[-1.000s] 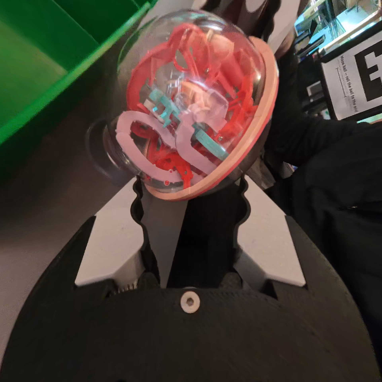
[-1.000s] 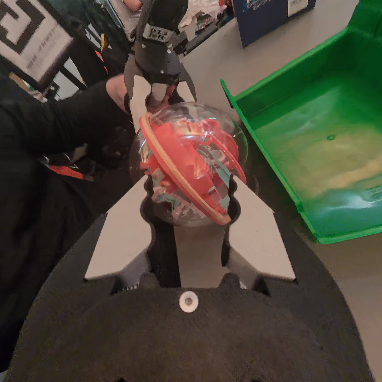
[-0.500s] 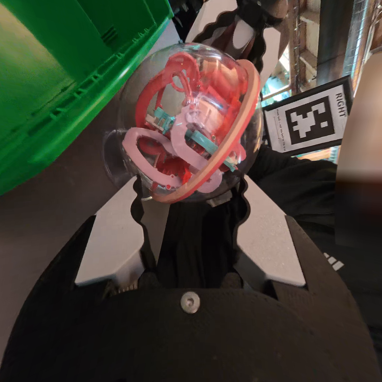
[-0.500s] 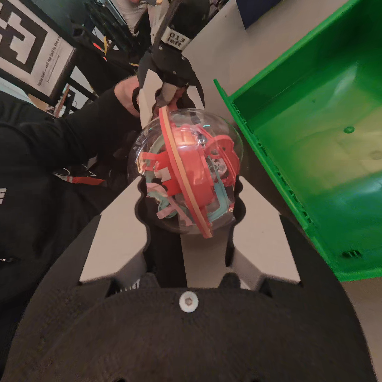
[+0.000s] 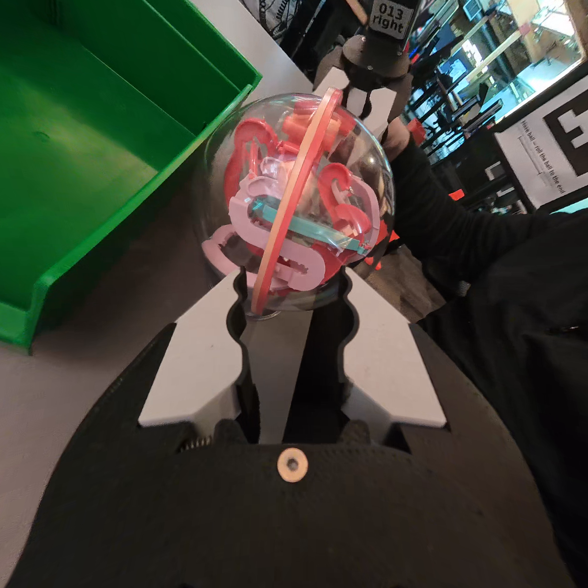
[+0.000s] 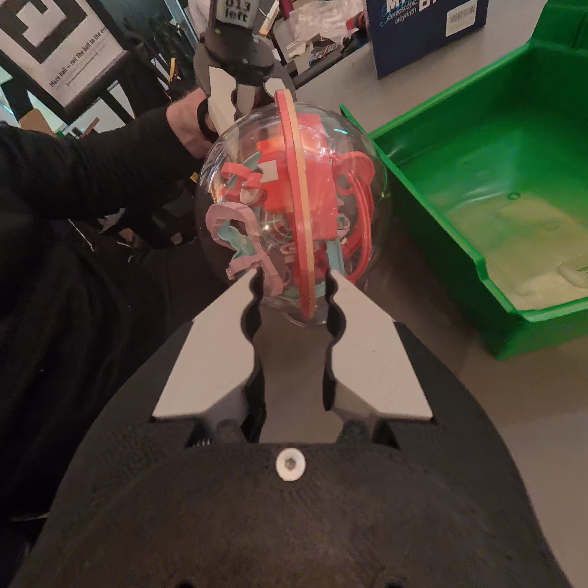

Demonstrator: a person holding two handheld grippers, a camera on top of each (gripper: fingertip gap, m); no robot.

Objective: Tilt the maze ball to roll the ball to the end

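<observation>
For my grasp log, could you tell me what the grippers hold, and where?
Both hold the maze ball: the left gripper and the right gripper each clamp the clear shell from opposite sides, straddling its red rim.

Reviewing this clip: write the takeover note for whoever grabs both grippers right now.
Left gripper: shut on the maze ball from one side.
Right gripper: shut on it from the opposite side.
Maze ball: held between both above the grey table, beside the green bin; its red rim ring stands nearly upright.
Done: ball gripped and tilted.
Left: the small ball inside isn't discernible, so find it first, then tilt on to the end.
</observation>
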